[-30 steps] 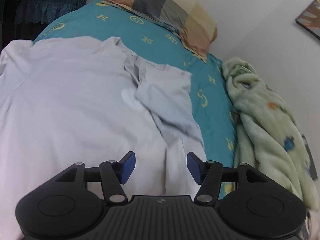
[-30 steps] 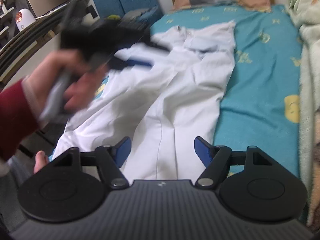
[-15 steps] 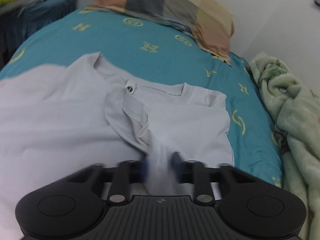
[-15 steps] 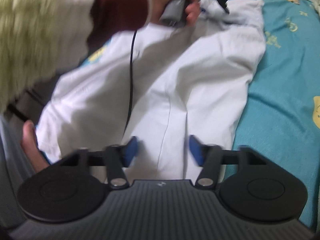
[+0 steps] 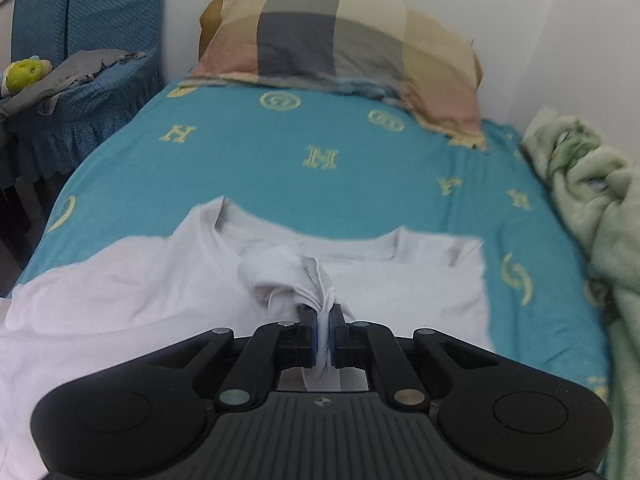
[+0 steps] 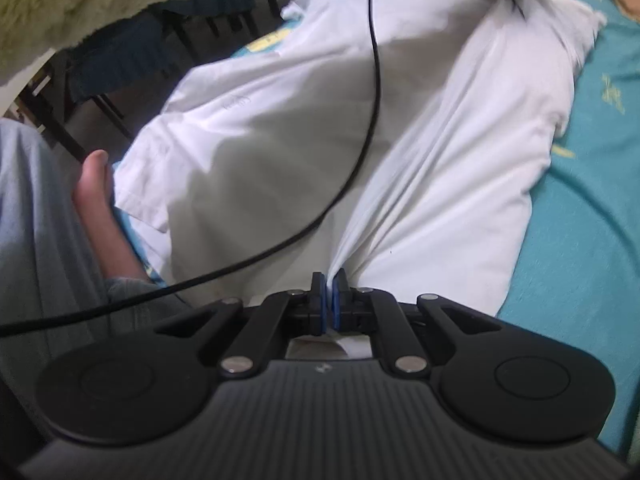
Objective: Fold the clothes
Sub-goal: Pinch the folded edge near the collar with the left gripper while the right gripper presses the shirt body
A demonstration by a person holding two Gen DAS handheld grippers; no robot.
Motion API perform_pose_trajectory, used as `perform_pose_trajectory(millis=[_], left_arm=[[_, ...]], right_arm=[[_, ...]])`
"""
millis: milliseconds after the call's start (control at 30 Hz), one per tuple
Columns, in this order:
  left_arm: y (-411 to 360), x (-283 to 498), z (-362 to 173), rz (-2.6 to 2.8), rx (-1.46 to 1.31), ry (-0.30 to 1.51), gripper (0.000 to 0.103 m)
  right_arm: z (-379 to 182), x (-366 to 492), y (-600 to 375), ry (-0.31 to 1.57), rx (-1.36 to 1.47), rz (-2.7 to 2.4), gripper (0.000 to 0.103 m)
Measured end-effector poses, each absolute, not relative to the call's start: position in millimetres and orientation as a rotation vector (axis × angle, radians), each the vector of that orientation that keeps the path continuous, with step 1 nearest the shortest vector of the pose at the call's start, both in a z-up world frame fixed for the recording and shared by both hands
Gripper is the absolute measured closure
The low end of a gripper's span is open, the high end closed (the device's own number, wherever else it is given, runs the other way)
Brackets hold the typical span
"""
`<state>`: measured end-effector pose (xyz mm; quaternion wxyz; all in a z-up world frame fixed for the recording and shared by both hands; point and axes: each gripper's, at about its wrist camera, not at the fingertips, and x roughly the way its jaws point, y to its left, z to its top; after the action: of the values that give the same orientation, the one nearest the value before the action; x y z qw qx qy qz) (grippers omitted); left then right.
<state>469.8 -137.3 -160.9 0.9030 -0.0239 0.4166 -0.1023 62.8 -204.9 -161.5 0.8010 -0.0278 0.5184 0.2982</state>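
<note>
Clamping down through both tools, I have my left gripper [image 5: 323,322] pinched tight on a bunched wad of the white cotton T-shirt [image 5: 168,304] near its neckline, and my right gripper [image 6: 330,296] pinched on a gathered pleat of the same shirt [image 6: 256,152] at the end nearest me. Neither pair of jaws shows any gap beyond the cloth between them.

What matters for the coming move, as I judge it, is that the two grips sit at opposite ends of one line. A taut ridge of cloth runs from my right fingers up toward the left tool, so the shirt's long axis lies along the teal patterned bedsheet [image 5: 280,148], collar toward the plaid pillow [image 5: 344,36] at the head edge of the bed.

Only the left view shows the collar and the shirt's far edge lying square on the sheet, with the pale green fleece blanket [image 5: 592,200] along the wall side. Only the right view shows the stretched ridge, the black cable [image 6: 372,80] draped across the shirt, and a sleeve hanging off the bed's open edge.
</note>
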Motion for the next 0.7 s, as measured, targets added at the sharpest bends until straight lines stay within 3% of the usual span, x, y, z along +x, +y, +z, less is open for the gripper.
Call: perform_pose_trajectory(millis=[200, 267, 400, 500, 533, 567, 600, 633, 700], left_arm=[[-132, 472, -197, -0.249, -0.043, 0.853, 0.096], [-127, 470, -194, -0.262, -0.064, 0.858, 0.094], [-124, 450, -167, -0.280, -0.033, 0.834, 0.079], [-121, 424, -141, -0.298, -0.004, 0.823, 0.076], [-120, 412, -130, -0.302, 0.006, 0.820, 0.072], [-118, 398, -119, -0.308, 0.005, 0.813, 0.070], [-116, 383, -108, -0.314, 0.004, 0.806, 0.064], [-113, 366, -99, -0.322, 0.008, 0.794, 0.059], [-107, 332, -79, -0.337, 0.016, 0.771, 0.051]], right_arm=[[-169, 70, -210, 1.139, -0.004, 0.668, 0.097], [-169, 72, -213, 1.126, 0.021, 0.674, 0.095], [-161, 73, -217, 1.069, 0.044, 0.663, 0.094], [-153, 72, -226, 1.014, 0.089, 0.646, 0.091], [-148, 71, -230, 0.990, 0.102, 0.637, 0.084], [-144, 70, -235, 0.965, 0.114, 0.628, 0.065], [-140, 69, -238, 0.941, 0.133, 0.621, 0.054], [-137, 69, -242, 0.917, 0.155, 0.613, 0.036], [-132, 69, -247, 0.888, 0.191, 0.590, 0.032]])
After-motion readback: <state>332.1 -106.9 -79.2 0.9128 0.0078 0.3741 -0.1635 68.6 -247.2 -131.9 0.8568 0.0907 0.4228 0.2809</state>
